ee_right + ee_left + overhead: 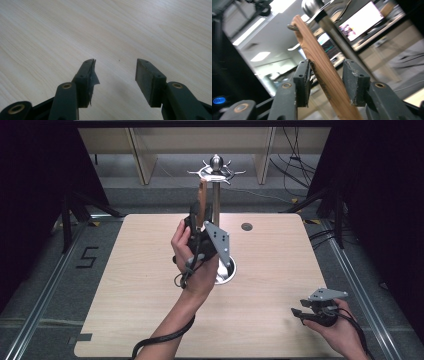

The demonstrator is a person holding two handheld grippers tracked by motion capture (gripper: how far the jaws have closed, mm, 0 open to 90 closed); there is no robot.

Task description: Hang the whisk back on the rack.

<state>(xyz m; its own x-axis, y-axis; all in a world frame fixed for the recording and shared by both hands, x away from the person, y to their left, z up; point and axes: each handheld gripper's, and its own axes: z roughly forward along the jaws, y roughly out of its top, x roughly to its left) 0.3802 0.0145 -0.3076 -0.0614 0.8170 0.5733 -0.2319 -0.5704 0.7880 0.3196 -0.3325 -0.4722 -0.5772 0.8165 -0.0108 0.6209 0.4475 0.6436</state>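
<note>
A flat wooden utensil handle (202, 200) (319, 62) hangs by the hole at its top from a hook of the metal stand (216, 170) (332, 30) at the table's middle back. My left gripper (198, 220) (325, 66) is raised to it, jaws on either side of the handle. The handle crosses the gap slantwise, and light shows between it and the right pad, so the gripper is open. My right gripper (296, 312) (115, 65) rests low at the table's near right corner, open and empty, with bare wood below it.
The stand's round metal base (228, 272) sits mid-table, partly behind my left hand. A small dark round insert (246, 226) lies in the light wooden tabletop (280, 265) behind it. Pale shelving and floor cables lie beyond the far edge, with dark curtains on both sides.
</note>
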